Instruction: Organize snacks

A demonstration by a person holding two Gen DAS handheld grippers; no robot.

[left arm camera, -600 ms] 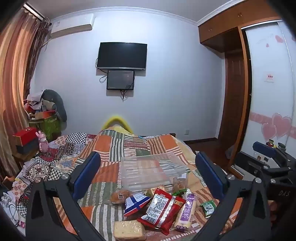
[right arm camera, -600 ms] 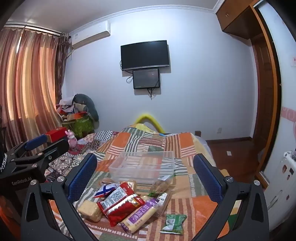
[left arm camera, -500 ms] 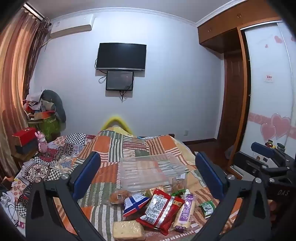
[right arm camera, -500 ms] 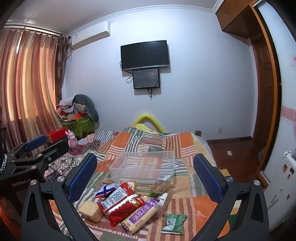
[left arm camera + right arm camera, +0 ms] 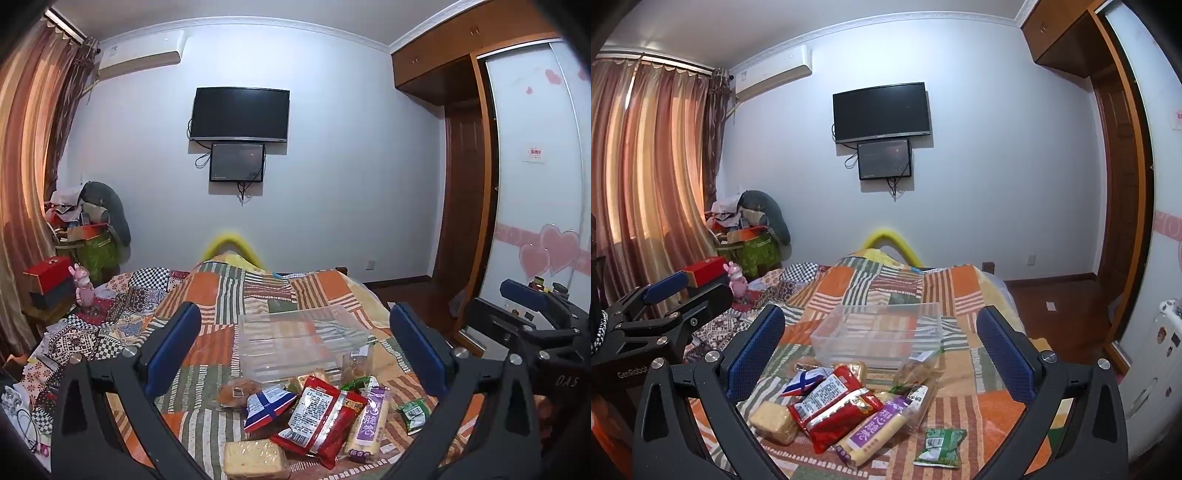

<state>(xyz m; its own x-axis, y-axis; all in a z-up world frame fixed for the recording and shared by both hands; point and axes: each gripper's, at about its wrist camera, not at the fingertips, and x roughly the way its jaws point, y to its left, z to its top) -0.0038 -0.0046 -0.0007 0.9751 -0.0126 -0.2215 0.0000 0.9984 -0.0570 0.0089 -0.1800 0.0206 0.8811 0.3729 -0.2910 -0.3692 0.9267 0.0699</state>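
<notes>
- While both hang above the patchwork quilt point(image 5: 221, 295), the left gripper point(image 5: 295, 350) and right gripper point(image 5: 881, 349) gape wide, holding nothing.
- A clear plastic bin point(image 5: 882, 332) sits ahead between the right gripper's fingers.
- A red foil snack packet point(image 5: 831, 406) lies below, nearer.

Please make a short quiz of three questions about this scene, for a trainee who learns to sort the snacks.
1. True or false: the clear bin already holds snacks.
2. Which snack lies apart from the pile, nearest the right gripper's right finger? A) red packet B) green packet C) purple packet
3. Fill in: both the right gripper and the left gripper are ____ and hold nothing.

Key: 1 false, the bin looks empty, with the snacks on the quilt in front of it. 2 B. 3 open.
</notes>
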